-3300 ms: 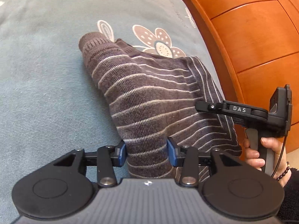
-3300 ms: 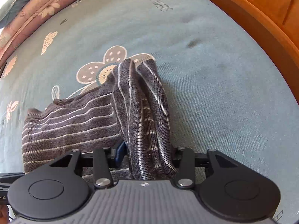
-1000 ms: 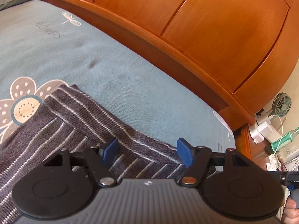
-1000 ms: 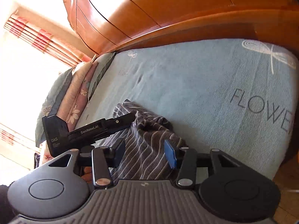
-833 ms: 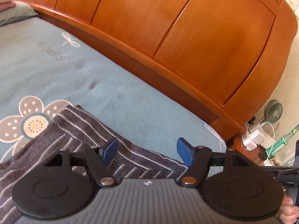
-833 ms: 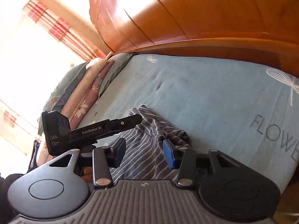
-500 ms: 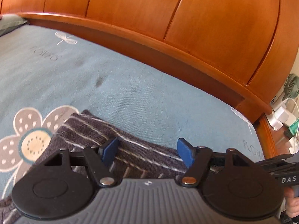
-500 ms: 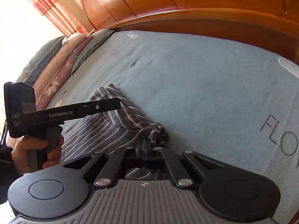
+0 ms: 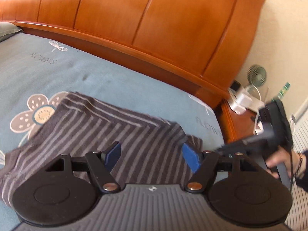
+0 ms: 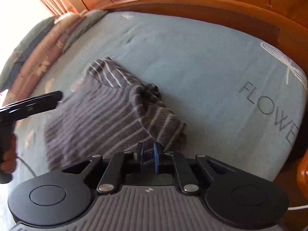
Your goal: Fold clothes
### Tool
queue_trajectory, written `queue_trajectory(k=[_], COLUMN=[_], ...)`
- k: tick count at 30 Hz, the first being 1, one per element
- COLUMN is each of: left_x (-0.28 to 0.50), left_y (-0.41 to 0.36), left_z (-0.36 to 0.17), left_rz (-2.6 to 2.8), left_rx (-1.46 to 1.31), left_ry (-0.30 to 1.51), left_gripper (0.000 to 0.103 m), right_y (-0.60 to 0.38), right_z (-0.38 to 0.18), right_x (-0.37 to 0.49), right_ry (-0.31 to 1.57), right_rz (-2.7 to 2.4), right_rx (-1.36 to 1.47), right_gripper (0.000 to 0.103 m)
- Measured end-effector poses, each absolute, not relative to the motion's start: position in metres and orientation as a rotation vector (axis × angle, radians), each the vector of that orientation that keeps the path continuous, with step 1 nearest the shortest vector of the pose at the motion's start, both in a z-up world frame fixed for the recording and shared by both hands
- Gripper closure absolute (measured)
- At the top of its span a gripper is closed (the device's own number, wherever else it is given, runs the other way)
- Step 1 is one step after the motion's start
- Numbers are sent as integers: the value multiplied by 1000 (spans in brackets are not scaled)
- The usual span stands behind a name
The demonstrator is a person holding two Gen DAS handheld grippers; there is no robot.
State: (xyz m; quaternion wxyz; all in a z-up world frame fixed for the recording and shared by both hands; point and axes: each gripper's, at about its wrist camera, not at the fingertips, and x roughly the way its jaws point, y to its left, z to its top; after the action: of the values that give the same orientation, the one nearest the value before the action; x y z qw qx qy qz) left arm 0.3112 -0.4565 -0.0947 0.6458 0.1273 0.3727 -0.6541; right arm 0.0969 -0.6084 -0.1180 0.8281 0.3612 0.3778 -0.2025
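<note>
I hold my left gripper (image 9: 152, 155) low over the striped sweater (image 9: 100, 129), pointing toward the wooden headboard (image 9: 154, 25). Its 2 blue pads (image 9: 189, 158) stand wide apart and nothing is between them; the sweater is under them, but I cannot tell if they touch it. My right gripper (image 10: 148, 158) points along the bed toward the pillows (image 10: 38, 44). Its 2 pads are narrow, with only a thin gap, and they are at the near edge of the sweater (image 10: 107, 113); I cannot tell if cloth is pinched there. In the left view my right hand (image 9: 283, 163) grips the handle of the right gripper, near the right edge of the bed. In the right view my left hand (image 10: 8, 154) grips the handle at the left side.

I count 1 sweater, 2 grippers, 2 hands, 1 small fan (image 9: 257, 76) and 1 white charger (image 9: 241, 100) on the bedside cabinet (image 9: 236, 123).

The sweater lies folded on the blue sheet (image 10: 202, 67), near the headboard end of the bed, with 1 corner over the printed flower (image 9: 36, 113). A rumpled part (image 10: 148, 94) sits on its side facing the headboard.

Compared with 0.5 s ago, the left gripper has pulled back and more of the sweater shows before it. The right pads were fully closed then; now they are a little apart. Both views are blurred from motion.
</note>
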Motion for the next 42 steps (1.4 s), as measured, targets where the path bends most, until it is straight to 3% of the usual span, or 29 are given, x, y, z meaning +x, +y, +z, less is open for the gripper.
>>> queue_trajectory(k=[1, 3, 5, 10, 17, 24, 28, 35, 38, 42], left_x=[297, 271, 251, 224, 282, 351, 373, 392, 399, 414], left_y=[-446, -426, -411, -392, -366, -375, -377, -367, -366, -387], left_z=[-98, -104, -114, -154, -96, -108, -142, -131, -117, -146], left_rz=[-1513, -1536, -1549, -1503, -1443, -1386, -1388, -1384, -1392, -1310], left_rx=[319, 354, 362, 398, 249, 342, 383, 284, 260, 310], left_ry=[853, 870, 923, 1136, 902, 683, 756, 837, 773, 878], left_gripper=[33, 33, 33, 35, 32, 32, 32, 32, 30, 30], right_y=[-607, -605, -602, -594, -577, -547, -524, -482, -480, -482], right_z=[-117, -115, -114, -109, -86, -82, -85, -109, -96, -80], right_x=[97, 97, 97, 103, 129, 180, 200, 233, 235, 240], right_ry=[804, 809, 813, 833, 828, 857, 872, 1030, 1030, 945], right_rz=[-433, -439, -445, -444, -344, -194, -78, -26, -27, -8], right_rx=[769, 774, 779, 779, 725, 667, 627, 387, 387, 432], right_gripper=[97, 83, 77, 77, 77, 77, 77, 78, 78, 77])
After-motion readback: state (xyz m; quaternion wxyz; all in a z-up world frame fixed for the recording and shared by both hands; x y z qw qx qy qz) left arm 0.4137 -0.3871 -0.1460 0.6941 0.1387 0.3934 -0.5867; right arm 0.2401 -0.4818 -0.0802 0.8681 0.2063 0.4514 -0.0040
